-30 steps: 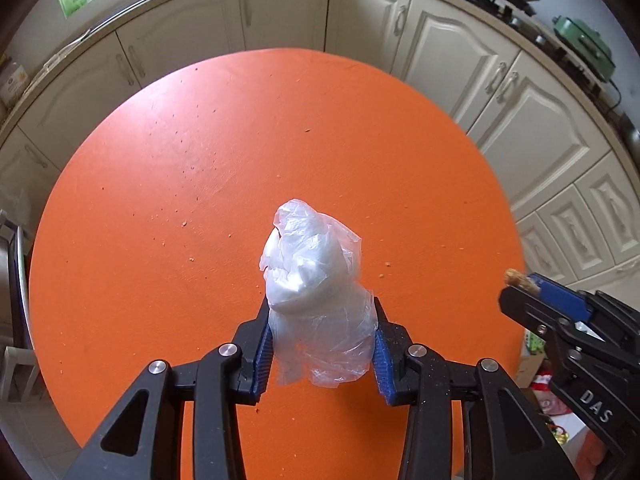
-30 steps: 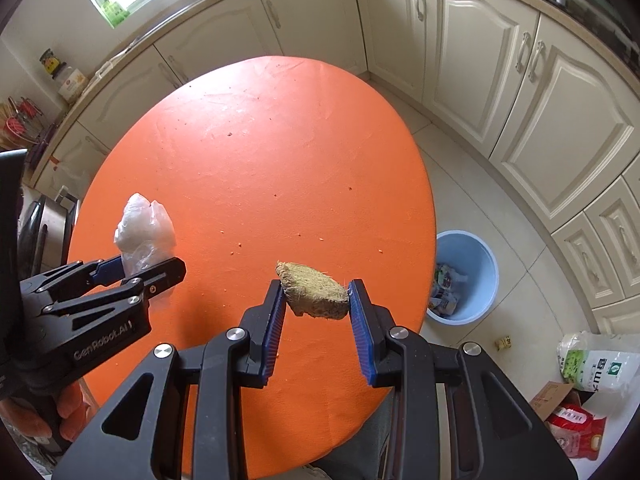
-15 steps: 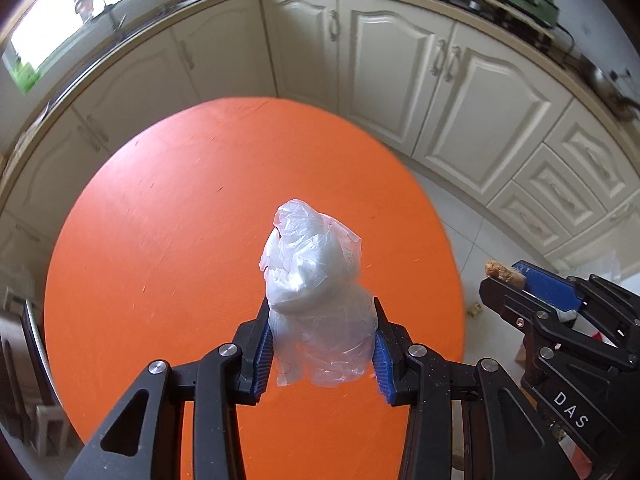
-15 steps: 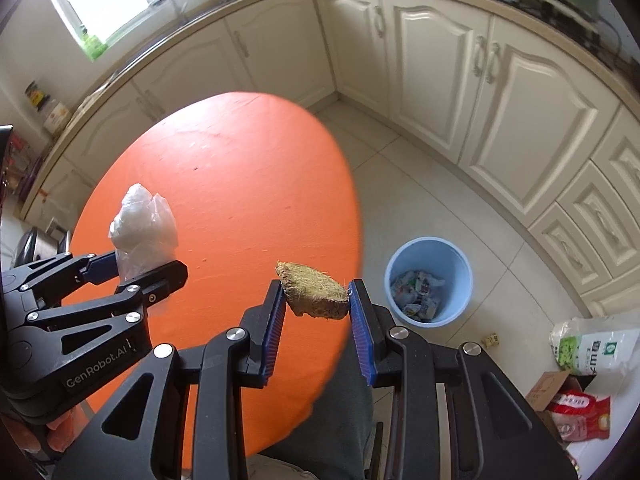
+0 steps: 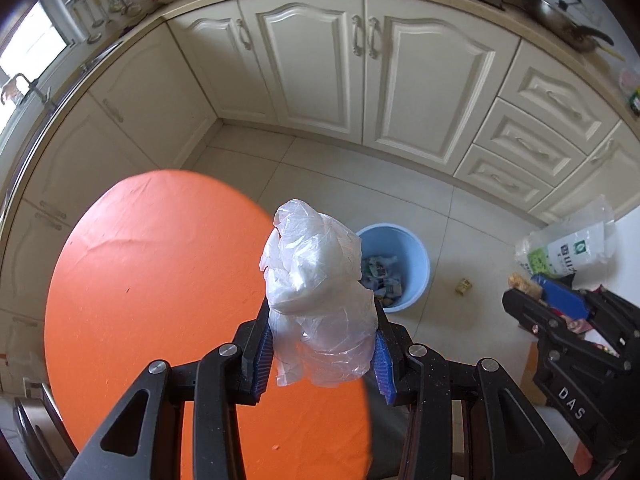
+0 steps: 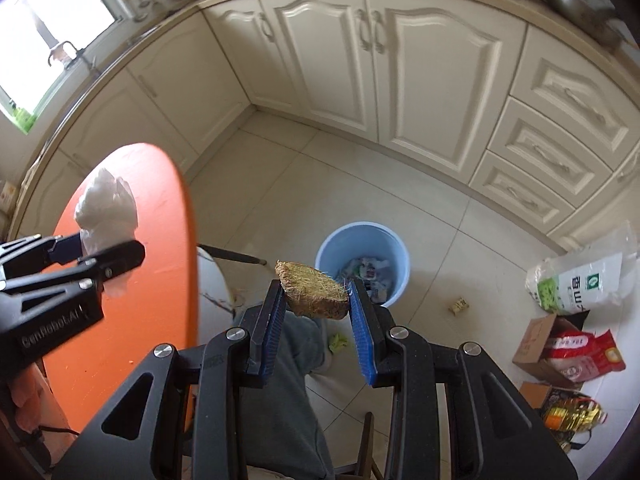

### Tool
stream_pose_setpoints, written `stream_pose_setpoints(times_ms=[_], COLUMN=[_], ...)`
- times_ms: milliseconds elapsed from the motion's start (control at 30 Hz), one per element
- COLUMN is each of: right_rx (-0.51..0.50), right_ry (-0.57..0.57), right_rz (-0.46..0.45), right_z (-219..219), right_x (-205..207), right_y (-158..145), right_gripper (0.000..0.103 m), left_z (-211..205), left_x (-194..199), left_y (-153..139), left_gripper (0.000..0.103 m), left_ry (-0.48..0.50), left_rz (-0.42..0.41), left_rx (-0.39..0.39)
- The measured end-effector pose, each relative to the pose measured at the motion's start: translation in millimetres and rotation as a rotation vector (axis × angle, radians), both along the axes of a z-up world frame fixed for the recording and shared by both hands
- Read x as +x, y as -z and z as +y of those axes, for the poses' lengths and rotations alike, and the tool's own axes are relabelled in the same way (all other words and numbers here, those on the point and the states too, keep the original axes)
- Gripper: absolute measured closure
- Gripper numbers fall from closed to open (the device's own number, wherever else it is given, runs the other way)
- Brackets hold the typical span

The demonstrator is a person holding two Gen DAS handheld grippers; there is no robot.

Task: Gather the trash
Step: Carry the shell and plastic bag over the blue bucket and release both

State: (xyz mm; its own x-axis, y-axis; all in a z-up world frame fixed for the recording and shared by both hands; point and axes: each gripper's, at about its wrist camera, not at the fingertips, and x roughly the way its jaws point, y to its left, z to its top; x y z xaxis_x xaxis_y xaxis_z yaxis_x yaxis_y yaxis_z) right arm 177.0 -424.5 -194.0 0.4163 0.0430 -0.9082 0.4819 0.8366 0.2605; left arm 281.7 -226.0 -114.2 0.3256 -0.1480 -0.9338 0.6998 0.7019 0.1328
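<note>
- Crinkled clear plastic bag point(image 5: 320, 304) is pinched between the jaws of the left gripper point(image 5: 322, 354), held up in the air.
- A fibrous brown scrap point(image 6: 314, 290) is clamped between the right gripper point(image 6: 316, 328) jaws.
- The blue bin point(image 6: 362, 260) sits on the floor just beyond both fingertips.
- Step, as I judge it: carrying trash to the bin; next, bring each load over the rim and spread the jaws.

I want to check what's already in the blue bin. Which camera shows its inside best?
The right wrist view: the blue bin shows its whole rim, with wrappers inside. In the left wrist view, the plastic bag in the left gripper covers the bin's left side.
</note>
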Motion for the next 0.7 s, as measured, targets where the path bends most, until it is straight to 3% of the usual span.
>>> stream_pose_setpoints(times_ms=[300,700], right_rx=[0.055,0.122], right_ry=[0.1,0.206], right_rz=[0.043,0.101], right_z=[-64.6,-127.5], right_x=[-17.8,-32.0], right_y=[34.2,82.2], right_gripper=[0.071,0.071], left_z=[-121.4,-226.2], left_x=[26.4,58.0], left_y=[49.4,129.3], left_gripper=[0.065,0.061], left_ry=[0.053,0.126], left_rz=[0.001,0.088], left_rx=[0.031,0.11])
